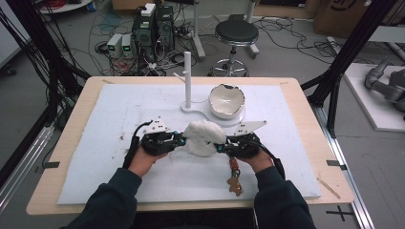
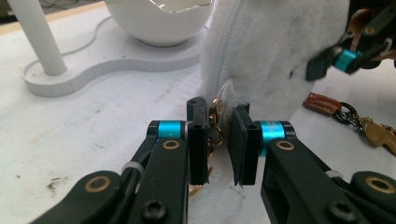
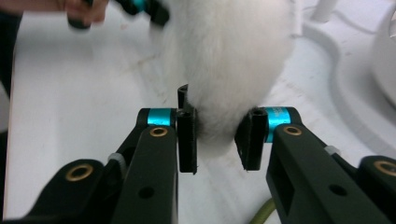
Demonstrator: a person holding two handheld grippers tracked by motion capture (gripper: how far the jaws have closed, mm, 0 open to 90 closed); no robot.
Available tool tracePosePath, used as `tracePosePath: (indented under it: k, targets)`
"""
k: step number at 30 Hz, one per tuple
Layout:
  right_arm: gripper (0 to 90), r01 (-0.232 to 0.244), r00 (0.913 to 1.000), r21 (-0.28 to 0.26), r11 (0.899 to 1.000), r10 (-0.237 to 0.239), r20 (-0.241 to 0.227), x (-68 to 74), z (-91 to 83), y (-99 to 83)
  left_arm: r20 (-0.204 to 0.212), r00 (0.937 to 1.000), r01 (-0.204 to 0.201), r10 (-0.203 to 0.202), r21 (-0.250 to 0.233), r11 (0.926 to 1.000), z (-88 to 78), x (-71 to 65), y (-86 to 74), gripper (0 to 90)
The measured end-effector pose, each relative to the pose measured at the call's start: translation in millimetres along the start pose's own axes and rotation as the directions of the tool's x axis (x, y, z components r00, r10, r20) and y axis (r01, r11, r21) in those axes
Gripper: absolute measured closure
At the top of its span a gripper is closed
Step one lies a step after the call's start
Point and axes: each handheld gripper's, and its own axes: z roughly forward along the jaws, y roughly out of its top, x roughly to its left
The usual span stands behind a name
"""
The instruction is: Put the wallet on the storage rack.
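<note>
Left jaws: the left gripper (image 2: pixel 218 140) has its jaws drawn close, a narrow gap left, pinched on the gold zip pull (image 2: pixel 214 122) and the edge of the white furry pouch (image 2: pixel 275 51) at the end of its zipper (image 2: pixel 219 56).
Right jaws: the right gripper (image 3: pixel 218 140) has its jaws moderately apart and pressed into the pouch's other end, the fur squeezed between them.
Pouch: in the high view it sits on the white mat (image 1: pixel 119 162), mid-table, between the two grippers, just in front of the bowl.
Progress: judging by the zipper teeth that look closed up the seam, the zip appears not yet opened; grip on both ends seems secured, the pull along the zip is left to do.
Key ring: a brown leather strap with a small gingerbread charm (image 1: pixel 234 183) lies on the mat near the right hand (image 1: pixel 260 160).
Beyond: a white eggshell-shaped bowl (image 1: pixel 226 101) stands on a white stand (image 1: pixel 187 78) with an upright post.
</note>
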Motion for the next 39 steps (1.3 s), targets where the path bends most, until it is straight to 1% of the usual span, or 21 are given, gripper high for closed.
tracePosePath:
  k: [2, 3, 6, 7, 12, 15, 16, 17, 18, 20, 23, 25, 26, 27, 28, 29, 32, 33, 35, 36, 39]
  targets:
    - [68.1, 0.011, 0.9999, 0.006, 1.0, -0.011, -0.001, 0.7, 1.0, 0.1, -0.001, 1.0, -0.007, 0.007, -0.002, 1.0, -0.9, 0.3, -0.5, 78.6]
    - [60.3, 0.009, 1.0, 0.01, 1.0, -0.009, -0.003, 0.9, 0.0, 1.6, 0.0, 0.9999, -0.012, 0.012, -0.004, 0.9999, -2.4, 0.3, -0.8, 78.9]
    - [53.9, 0.01, 0.9998, -0.028, 1.0, -0.009, 0.019, -1.4, -5.8, 3.7, 0.001, 0.9997, -0.026, 0.026, -0.016, 0.9995, -4.2, -0.5, -0.3, 79.2]
    - [51.8, 0.005, 0.9995, -0.036, 0.999, -0.004, 0.03, -3.1, -8.7, 5.4, 0.013, 0.9988, -0.048, 0.048, -0.016, 0.9987, -5.3, -1.0, 0.0, 79.3]
    - [44.9, 0.023, 0.9973, -0.067, 0.997, -0.018, 0.071, -9.6, -17.5, 12.3, 0.025, 0.9965, -0.08, 0.08, 0.007, 0.9968, -5.2, -2.2, -0.9, 79.5]
    - [43.4, 0.029, 0.9974, -0.07, 0.997, -0.025, 0.068, -12.1, -18.8, 15.1, 0.038, 0.9955, -0.087, 0.087, 0.003, 0.9962, -5.9, -2.6, -0.2, 79.4]
    - [43.9, 0.029, 0.9978, -0.063, 0.998, -0.025, 0.061, -13.3, -18.5, 16.5, 0.045, 0.9951, -0.088, 0.088, 0.002, 0.9961, -6.0, -2.2, 0.4, 79.4]
    - [52.6, 0.042, 0.9987, -0.04, 0.998, -0.041, 0.031, -14.5, -16.1, 18.8, 0.047, 0.9952, -0.086, 0.086, 0.0, 0.9963, -6.1, -2.4, 0.7, 79.4]
    - [52.6, 0.042, 0.9987, -0.04, 0.998, -0.041, 0.031, -14.5, -16.1, 18.8, 0.048, 0.9952, -0.085, 0.085, 0.0, 0.9963, -6.2, -2.4, 0.9, 79.4]
    - [72.1, 0.064, 0.9978, -0.016, 0.998, -0.065, -0.017, -12.8, -13.1, 19.3, 0.04, 0.9964, -0.075, 0.075, 0.008, 0.9971, -5.8, -1.9, 0.6, 79.4]
    - [75.7, 0.074, 0.9971, -0.007, 0.997, -0.074, -0.017, -10.4, -13.1, 19.9, 0.021, 0.999, -0.039, 0.039, 0.018, 0.9991, -5.1, 0.8, 0.2, 79.0]
    - [77.3, 0.108, 0.9939, -0.03, 0.994, -0.107, 0.025, -7.1, -15.0, 23.2, -0.01, 0.9998, 0.015, -0.015, 0.026, 0.9996, -6.6, 3.5, -0.1, 71.7]
    - [77.3, 0.108, 0.9939, -0.03, 0.994, -0.107, 0.025, -7.1, -15.0, 23.2, -0.01, 0.9998, 0.015, -0.015, 0.026, 0.9996, -6.6, 3.5, -0.1, 69.7]
    - [77.8, 0.133, 0.9888, -0.042, 0.99, -0.13, 0.074, -6.8, -19.4, 27.0, -0.035, 0.9988, 0.034, -0.034, 0.001, 0.9994, -12.9, 7.5, -2.9, 69.7]
    - [77.9, 0.141, 0.9862, -0.041, 0.989, -0.137, 0.093, -6.5, -21.2, 28.6, -0.048, 0.9978, 0.045, -0.046, -0.007, 0.9989, -17.5, 10.4, -4.7, 69.6]
    - [77.9, 0.141, 0.9862, -0.041, 0.989, -0.137, 0.093, -6.5, -21.2, 28.6, -0.048, 0.9978, 0.045, -0.046, -0.007, 0.9989, -17.5, 10.4, -4.7, 69.7]
    - [78.0, 0.173, 0.9756, -0.056, 0.983, -0.163, 0.147, -9.5, -30.2, 35.4, -0.082, 0.9938, 0.072, -0.076, -0.042, 0.9965, -34.5, 18.8, -11.5, 69.3]
    - [78.0, 0.188, 0.9695, -0.068, 0.98, -0.174, 0.172, -12.9, -36.0, 41.6, -0.11, 0.9891, 0.09, -0.098, -0.074, 0.9932, -49.2, 25.6, -17.3, 68.0]
    - [78.1, 0.197, 0.9656, -0.077, 0.977, -0.18, 0.188, -14.6, -38.9, 45.2, -0.123, 0.9866, 0.097, -0.107, -0.086, 0.9916, -55.8, 28.8, -19.7, 64.2]
    - [78.0, 0.218, 0.9573, -0.081, 0.973, -0.196, 0.212, -18.7, -44.5, 54.8, -0.149, 0.9795, 0.121, -0.136, -0.109, 0.9867, -66.9, 34.5, -23.8, 60.9]
    - [78.0, 0.25, 0.9376, -0.076, 0.965, -0.222, 0.268, -24.6, -52.6, 70.2, -0.208, 0.9644, 0.136, -0.163, -0.137, 0.9811, -83.8, 44.0, -29.6, 48.4]
